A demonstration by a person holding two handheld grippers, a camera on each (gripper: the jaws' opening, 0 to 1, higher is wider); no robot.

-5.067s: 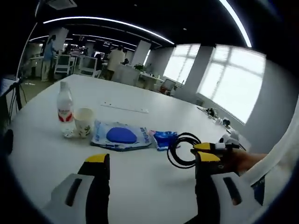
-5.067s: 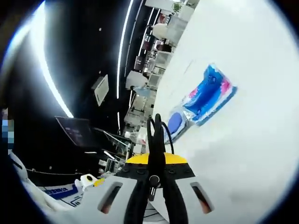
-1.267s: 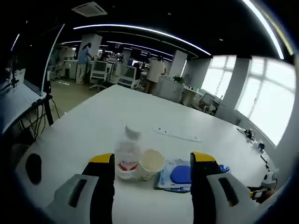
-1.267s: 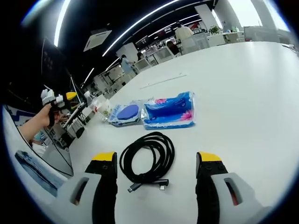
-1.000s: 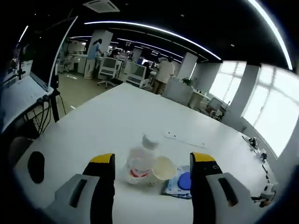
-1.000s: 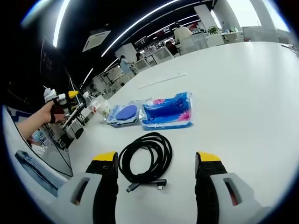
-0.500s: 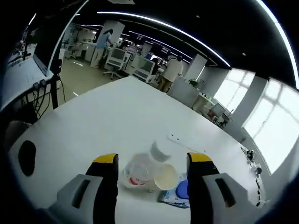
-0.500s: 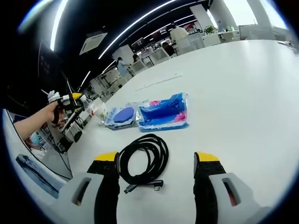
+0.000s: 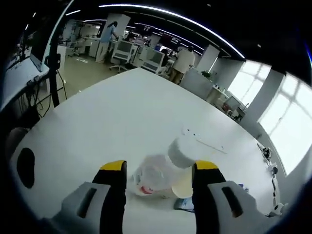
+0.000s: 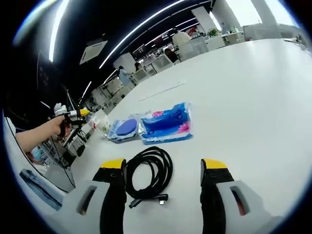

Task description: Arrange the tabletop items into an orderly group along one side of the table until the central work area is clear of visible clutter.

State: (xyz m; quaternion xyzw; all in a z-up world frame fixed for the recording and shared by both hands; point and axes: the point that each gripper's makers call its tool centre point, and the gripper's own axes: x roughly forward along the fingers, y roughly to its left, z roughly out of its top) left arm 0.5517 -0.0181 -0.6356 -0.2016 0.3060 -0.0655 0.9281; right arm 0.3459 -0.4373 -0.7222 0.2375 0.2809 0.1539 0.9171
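Left gripper: the left gripper (image 9: 158, 168) has its yellow-tipped jaws spread wide and grasping nothing; the bottle sits in the gap between them, with no contact that can be made out. In the right gripper view the same gripper (image 10: 78, 113) appears at the far left, carried by a hand (image 10: 53, 126).
Bottle: a clear plastic bottle (image 9: 155, 171) with a white cap and a red label stands on the white table (image 9: 112, 122), blurred and very near the camera, its cap leaning toward the upper right of the view.
Cup: a pale paper cup (image 9: 184, 187) stands just beside the bottle, on the side toward the right jaw and partly hidden by that jaw.
Right gripper: the right gripper (image 10: 163, 171) is likewise released, jaws wide apart above the table and holding nothing.
Cable: a coiled black cable (image 10: 148, 175) lies flat on the table between the right gripper's jaws, its plug ends near the lower part of the coil.
Blue packet: a blue and pink plastic packet (image 10: 165, 124) lies beyond the cable, close to it.
Clear pouch: a clear pouch with a blue round thing inside (image 10: 125, 129) lies just beside the blue packet, on the side toward the bottle and cup; one corner of it (image 9: 184, 205) shows in the left gripper view.
Strip: a thin white strip (image 9: 207, 141) lies farther out on the table, well apart from the group.
Background: an open office with desks, chairs and standing people (image 9: 184, 63).
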